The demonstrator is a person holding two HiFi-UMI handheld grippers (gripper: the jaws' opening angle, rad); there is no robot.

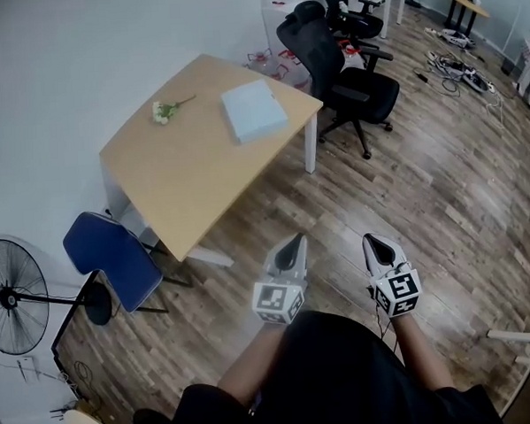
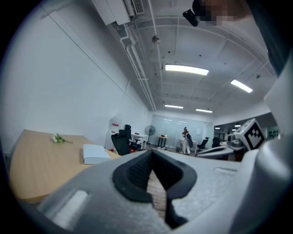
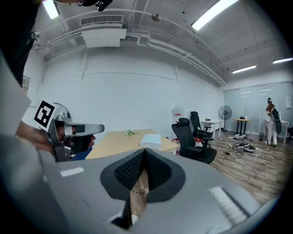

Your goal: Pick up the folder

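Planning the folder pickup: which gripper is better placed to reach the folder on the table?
Left, probably. The left gripper is on the side nearer the table and folder; the right gripper sits farther out over the floor. Both are shut, empty and well short of the table.

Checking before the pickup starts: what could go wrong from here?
The left gripper and right gripper are both shut, and must open before reaching the folder. It lies flat on the table, so a gripper may just push it. The black chair crowds that corner.

White walls, wood-plank floor [image 1: 441, 197], tan table [image 1: 187, 171], black office chairs [image 1: 346, 74], ceiling strip lights [image 2: 186, 69].
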